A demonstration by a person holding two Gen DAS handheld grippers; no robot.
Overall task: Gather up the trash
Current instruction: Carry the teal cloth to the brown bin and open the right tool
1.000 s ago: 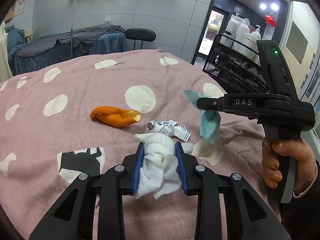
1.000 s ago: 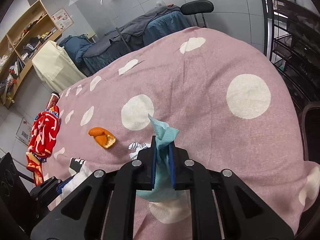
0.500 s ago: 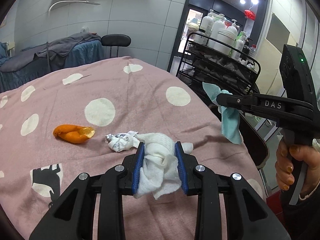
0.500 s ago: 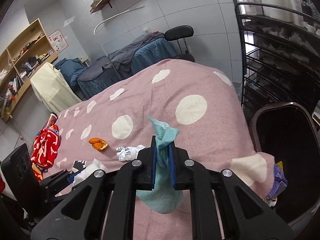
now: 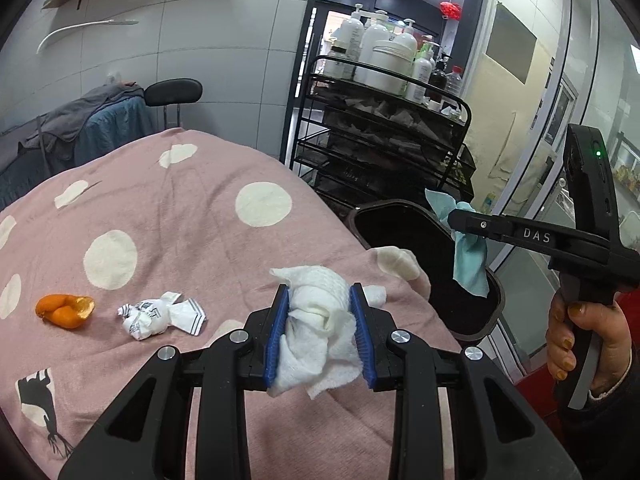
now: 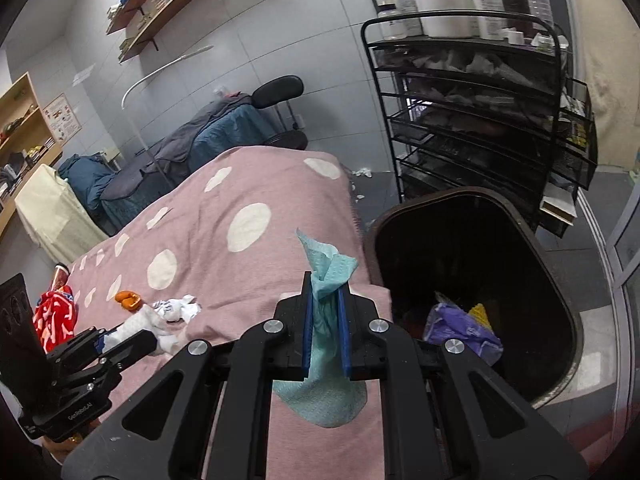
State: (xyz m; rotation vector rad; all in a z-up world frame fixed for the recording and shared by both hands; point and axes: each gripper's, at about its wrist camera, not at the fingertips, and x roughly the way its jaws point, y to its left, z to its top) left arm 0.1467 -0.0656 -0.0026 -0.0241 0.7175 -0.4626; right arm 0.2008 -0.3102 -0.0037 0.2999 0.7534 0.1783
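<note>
The left tool [image 5: 319, 322] pinched a crumpled white paper towel [image 5: 316, 320] between its blue pads, holding it above the near edge of a bed draped in a pink blanket with cream polka dots [image 5: 180, 216]. The right tool [image 6: 325, 322], gripped by a hand [image 5: 584, 340] at the right of the left wrist view, was pressed together on a thin teal paper wipe [image 6: 326, 280], whose loose end hung below the pads. In the left wrist view that wipe dangled over the rim of a dark, open-topped plastic trash bin [image 5: 400, 210] standing just beside the bed; in the right wrist view the bin [image 6: 560, 276] lay to the right of the tool, with a crumpled purple wrapper [image 6: 460, 326] and a yellow scrap [image 6: 480, 314] at its bottom. On the blanket lay a piece of orange peel [image 5: 64, 310] and, just beside it, a crumpled white printed wrapper [image 5: 160, 316], both apart from the tools. Behind the bin stood a black wire rack [image 5: 384, 136] carrying white bottles on top.
</note>
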